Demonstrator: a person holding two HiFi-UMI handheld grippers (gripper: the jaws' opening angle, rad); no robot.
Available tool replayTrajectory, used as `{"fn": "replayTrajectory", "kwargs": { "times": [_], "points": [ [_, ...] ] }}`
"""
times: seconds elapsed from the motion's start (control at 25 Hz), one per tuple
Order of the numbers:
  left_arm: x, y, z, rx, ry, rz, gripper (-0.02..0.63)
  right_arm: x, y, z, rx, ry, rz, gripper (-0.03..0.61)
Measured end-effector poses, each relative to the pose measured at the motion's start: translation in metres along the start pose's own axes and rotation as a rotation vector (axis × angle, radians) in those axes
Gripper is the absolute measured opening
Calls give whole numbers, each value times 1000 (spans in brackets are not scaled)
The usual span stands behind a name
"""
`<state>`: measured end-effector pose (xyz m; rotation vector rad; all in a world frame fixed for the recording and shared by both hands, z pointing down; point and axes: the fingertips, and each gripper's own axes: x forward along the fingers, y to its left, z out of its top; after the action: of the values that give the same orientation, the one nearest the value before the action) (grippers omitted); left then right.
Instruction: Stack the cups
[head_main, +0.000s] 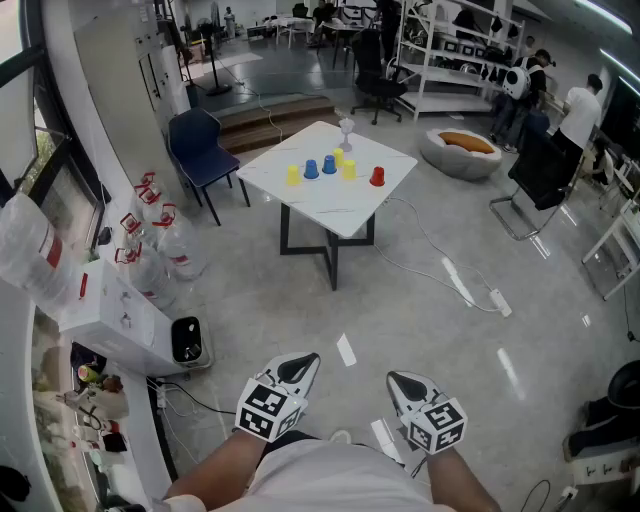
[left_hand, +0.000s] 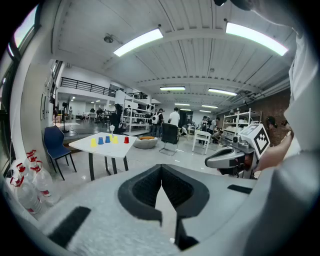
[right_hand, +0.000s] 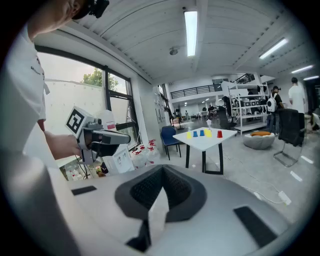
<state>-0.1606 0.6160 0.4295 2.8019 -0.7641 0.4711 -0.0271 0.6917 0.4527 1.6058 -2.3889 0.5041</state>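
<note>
White square counter on dark legs (head_main: 330, 205) carries the task's things. There is a yellow plastic cup (head_main: 292, 175) at the left end, two blue plastic cups (head_main: 311, 169) beside it, more yellow next to those, and a red plastic cup (head_main: 377, 176) at the right end. They stand in a loose row, all apart; no stack is visible, though it is too far to be sure about the close yellow pair. Step in hand, as I judge it, is the very start or approach: nothing is picked and stacking has not begun. The person stands well apart from the counter, with a stretch of grey polished floor (head_main: 400, 300) between. The next move calls for walking up to the counter, spreading one gripper and bringing it down around a cup at the end of the row. The left gripper (head_main: 302, 365) is clenched, its pads meeting at the tip with nothing between them. The right gripper (head_main: 402, 382) is likewise clenched and empty. For pose, both bare forearms (head_main: 215, 470) come out low, close to the torso. The grippers sit side by side, a little apart, marker cubes up and tips aimed forward toward the counter. Each gripper view sees the other gripper off to its side at about the same height.
</note>
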Motion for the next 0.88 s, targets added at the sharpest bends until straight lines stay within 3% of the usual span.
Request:
{"fn": "replayTrajectory", "kwargs": {
  "times": [0.56,0.88],
  "points": [
    [4,-7,1,0,12,-7,9,-7,-1,2,29,-22,3,5],
    [21,-15,-16,-98,70,-35,9,-9,-6,-6,39,-18,11,6]
  ]
}}
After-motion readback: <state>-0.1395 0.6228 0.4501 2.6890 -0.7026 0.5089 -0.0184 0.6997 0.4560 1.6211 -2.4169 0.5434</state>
